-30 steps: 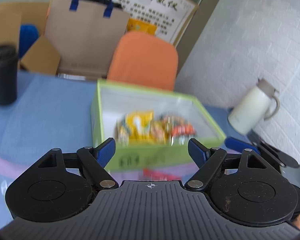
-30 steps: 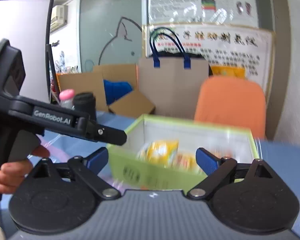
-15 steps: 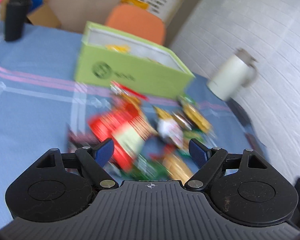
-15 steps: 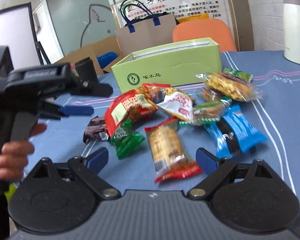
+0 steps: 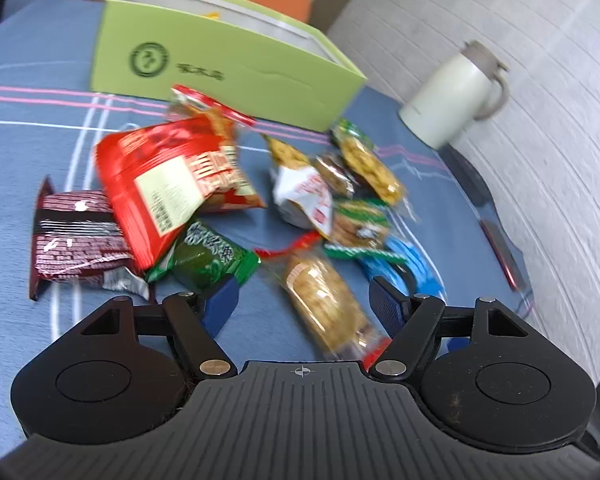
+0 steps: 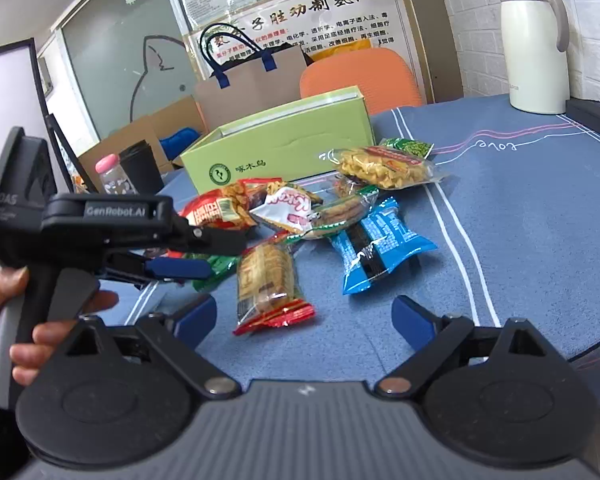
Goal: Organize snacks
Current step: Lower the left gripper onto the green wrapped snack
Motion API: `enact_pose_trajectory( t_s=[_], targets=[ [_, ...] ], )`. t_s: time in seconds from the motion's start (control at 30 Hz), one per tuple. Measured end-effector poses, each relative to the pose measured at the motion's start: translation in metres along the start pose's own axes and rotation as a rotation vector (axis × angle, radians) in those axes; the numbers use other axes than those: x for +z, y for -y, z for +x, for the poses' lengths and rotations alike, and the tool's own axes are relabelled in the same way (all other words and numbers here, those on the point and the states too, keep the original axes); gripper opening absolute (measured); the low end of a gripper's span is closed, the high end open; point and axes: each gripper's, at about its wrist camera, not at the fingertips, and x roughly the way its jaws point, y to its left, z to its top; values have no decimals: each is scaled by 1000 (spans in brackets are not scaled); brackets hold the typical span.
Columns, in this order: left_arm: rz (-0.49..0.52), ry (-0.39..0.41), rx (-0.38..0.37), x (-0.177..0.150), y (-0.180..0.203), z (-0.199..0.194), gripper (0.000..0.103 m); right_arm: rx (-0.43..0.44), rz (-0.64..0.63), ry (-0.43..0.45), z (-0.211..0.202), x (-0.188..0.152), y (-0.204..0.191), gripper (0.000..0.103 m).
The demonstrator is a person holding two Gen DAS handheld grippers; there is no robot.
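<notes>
A pile of snack packets lies on the blue tablecloth in front of a light green open box [image 5: 224, 60] [image 6: 284, 152]. In the pile are a big red bag [image 5: 168, 176], a dark red packet [image 5: 76, 236], a green packet [image 5: 204, 256], a clear cracker packet with red ends [image 5: 324, 304] [image 6: 268, 280], a white packet [image 5: 308, 196] and a blue packet [image 6: 380, 244]. My left gripper [image 5: 304, 304] is open, low over the cracker packet, its jaws on either side of it. My right gripper [image 6: 304, 320] is open and empty, just short of the same packet.
A white thermos jug [image 5: 456, 96] [image 6: 532, 44] stands at the right by the brick wall. A black cup [image 6: 140, 168] and a pink-capped bottle [image 6: 110, 172] stand at the left. An orange chair [image 6: 360, 76] and a paper bag [image 6: 256, 80] are behind the table.
Both grippers have dropped from above the green box and come down toward the snack pile. The left gripper has closed in on the cracker packet. Both stay open.
</notes>
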Motion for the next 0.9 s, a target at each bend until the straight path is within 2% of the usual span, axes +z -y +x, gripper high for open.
enact_pose_trajectory(
  t_s=[0.23,0.4,0.53,0.6,0.73,0.9],
  targets=[
    [-56,23,70,2,-26,-14,62,66,-119,-5,17,10,-32,93],
    [-54,37,34,-3,-27,-33,63,123,-191,-28,39,17,-54,93],
    [-33,86,26,0,-29,-43,67,141,-285,-47,58,21,-75,93],
    [-34,83,46,4,-35,-41,67,145,-291,-61,65,22,-81,93],
    [-83,55,19,8,-55,-33,67,154,-275,-83,72,24,-82,93],
    [-153,86,56,19,-85,-33,66,143,-295,-92,85,32,-87,93]
  ],
)
